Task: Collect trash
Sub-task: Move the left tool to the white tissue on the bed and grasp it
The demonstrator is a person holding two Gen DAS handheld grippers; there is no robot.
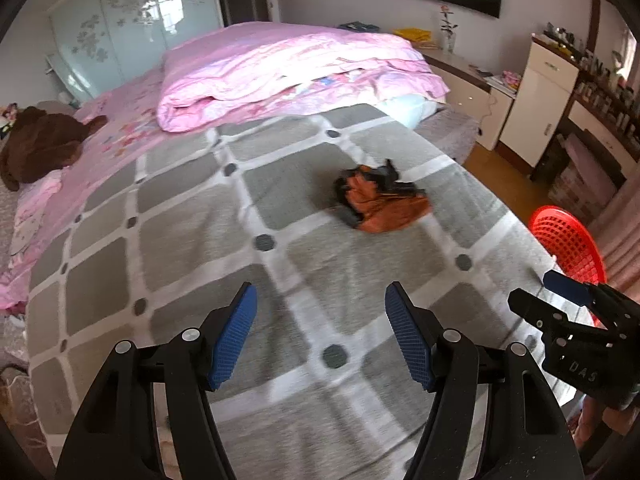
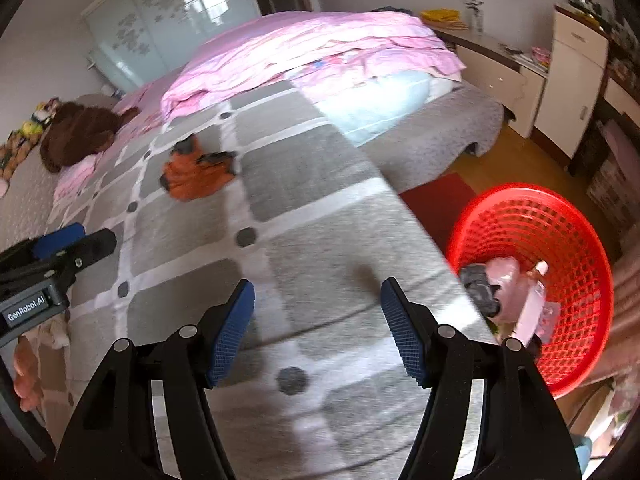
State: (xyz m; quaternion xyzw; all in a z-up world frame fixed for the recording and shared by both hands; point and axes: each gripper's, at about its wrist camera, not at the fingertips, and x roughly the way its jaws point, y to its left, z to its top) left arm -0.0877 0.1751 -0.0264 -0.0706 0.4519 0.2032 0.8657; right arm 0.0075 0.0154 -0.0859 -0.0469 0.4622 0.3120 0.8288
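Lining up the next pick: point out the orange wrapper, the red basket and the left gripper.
orange wrapper (image 1: 380, 200), left wrist view, crumpled middle.
red basket (image 2: 568, 240), right wrist view, inner mesh wall.
left gripper (image 1: 322, 336), left wrist view, between fingertips.

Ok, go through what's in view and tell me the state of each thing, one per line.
Left tongs: open, empty, above the grey checked blanket.
Right tongs: open, empty.
Orange and black wrapper: crumpled, lying on the blanket, not yet picked up.
Red basket: beside the bed, tilted in this view, already holding a pink bottle and dark trash.
Pink quilt: folded up on the bed.
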